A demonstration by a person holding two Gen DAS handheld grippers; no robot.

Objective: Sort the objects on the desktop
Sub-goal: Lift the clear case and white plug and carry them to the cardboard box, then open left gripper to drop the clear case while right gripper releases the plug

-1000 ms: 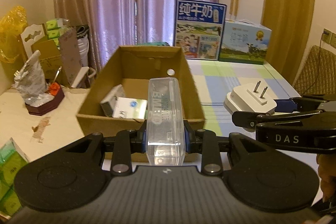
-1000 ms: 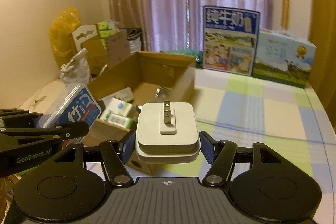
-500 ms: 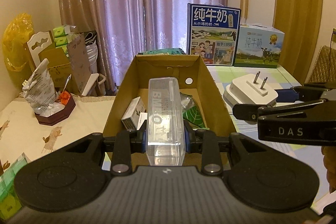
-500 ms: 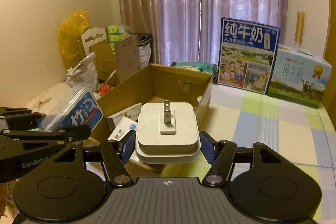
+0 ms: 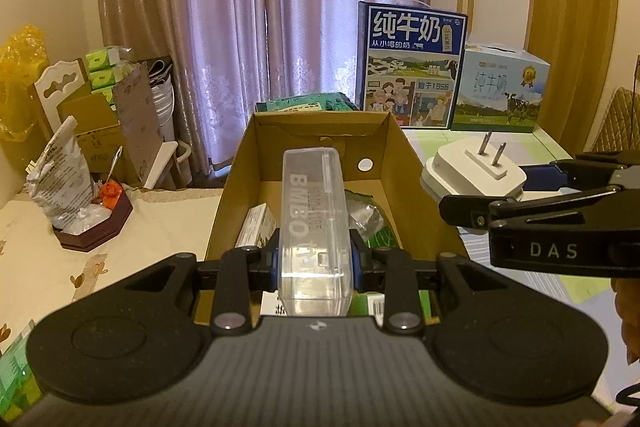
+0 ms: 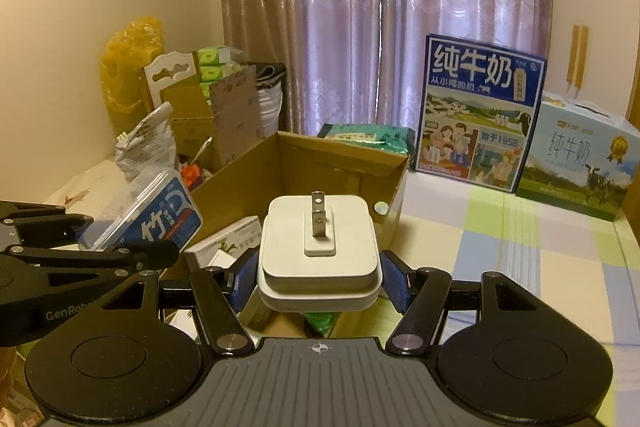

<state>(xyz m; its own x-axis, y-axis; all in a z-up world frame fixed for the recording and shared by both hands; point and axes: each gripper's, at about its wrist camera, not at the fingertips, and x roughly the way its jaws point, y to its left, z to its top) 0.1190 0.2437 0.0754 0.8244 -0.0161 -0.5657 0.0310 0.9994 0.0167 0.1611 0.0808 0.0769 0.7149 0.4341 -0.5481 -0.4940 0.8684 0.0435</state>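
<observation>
Left gripper: fingers clamped on clear case, above box. Right gripper: fingers clamped on white plug, beside it.

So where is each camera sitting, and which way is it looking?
Left wrist view: sits on the left tool, looking forward over the clear plastic case it grips into the cardboard box; the right tool with the white plug adapter shows at right.
Right wrist view: sits on the right tool, facing the curtains past the adapter it grips; the left tool shows at left.
Both share the box, the blue milk carton, and each other's load.
</observation>
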